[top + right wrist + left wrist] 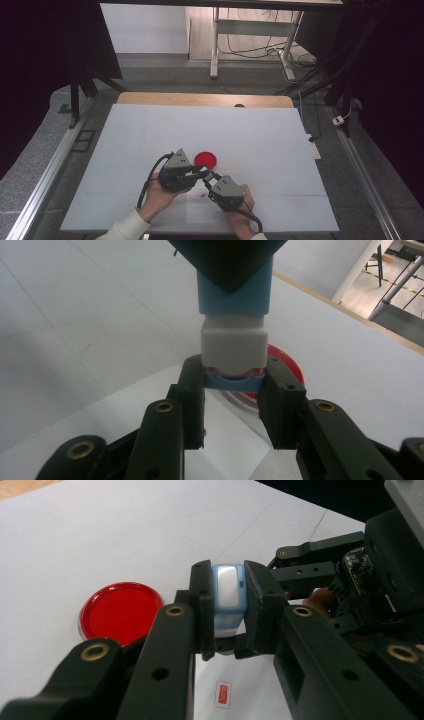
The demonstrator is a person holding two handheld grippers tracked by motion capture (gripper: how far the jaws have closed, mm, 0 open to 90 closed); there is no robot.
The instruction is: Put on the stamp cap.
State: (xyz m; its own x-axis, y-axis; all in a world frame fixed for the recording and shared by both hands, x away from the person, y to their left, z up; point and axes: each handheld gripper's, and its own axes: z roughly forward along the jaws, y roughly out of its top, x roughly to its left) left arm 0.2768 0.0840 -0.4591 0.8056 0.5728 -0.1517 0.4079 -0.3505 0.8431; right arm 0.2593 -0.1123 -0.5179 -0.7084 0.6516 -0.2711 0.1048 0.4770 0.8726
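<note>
A small blue-and-white block [227, 592] is held just above the table between both grippers. In the left gripper view, my left gripper [229, 587] is shut on its blue sides. My right gripper [235, 380] is shut on the lower end of the block [233, 345], below its white part. In the high view, the left gripper [201, 174] and right gripper [210, 179] meet tip to tip near the table's front, and the block is hidden between them. A red round dish [205, 159] lies flat on the table just beyond the tips.
The white table top [250, 135] stretches wide on all sides, with a wooden edge [205, 99] at the back. A small red-and-white label [223, 695] lies on the table below the grippers. Metal rails and a desk frame stand beyond the table.
</note>
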